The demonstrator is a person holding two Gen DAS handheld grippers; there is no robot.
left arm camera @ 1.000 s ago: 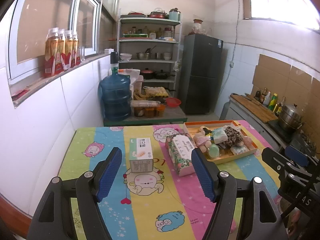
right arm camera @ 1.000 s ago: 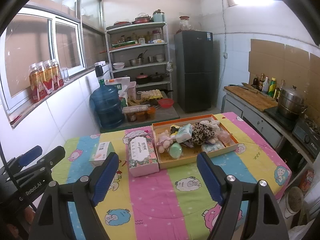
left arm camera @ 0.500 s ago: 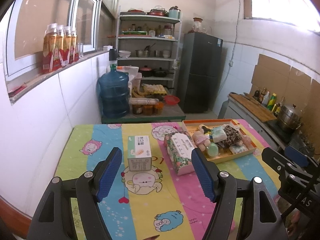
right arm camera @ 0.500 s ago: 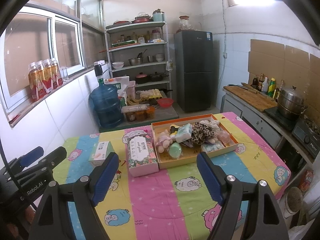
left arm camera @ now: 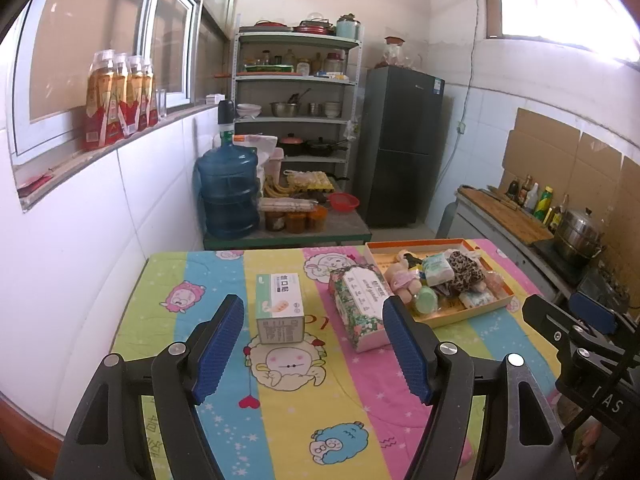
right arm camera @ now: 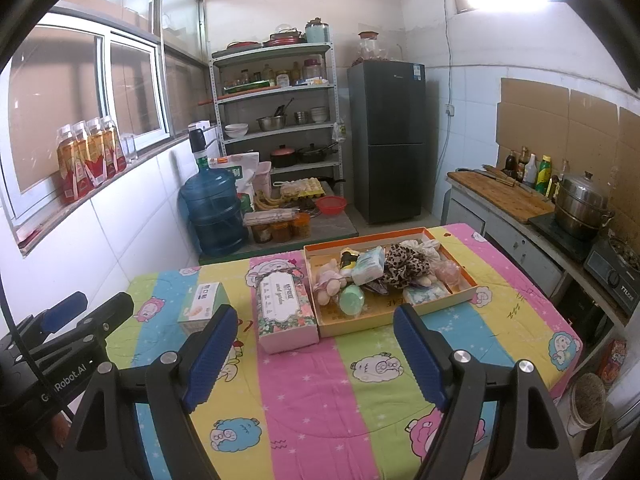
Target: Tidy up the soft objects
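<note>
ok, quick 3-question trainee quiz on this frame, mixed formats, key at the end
1. True or false: the left gripper and the right gripper are both open and hold nothing.
2. Multiple choice: the leopard-print cloth lies
A. on the tablecloth beside the small box
B. in the orange tray
C. on top of the tissue box
3. Fill in: between the small box and the orange tray stands the floral ____ box.

Key: 1 true; 2 B; 3 tissue
</note>
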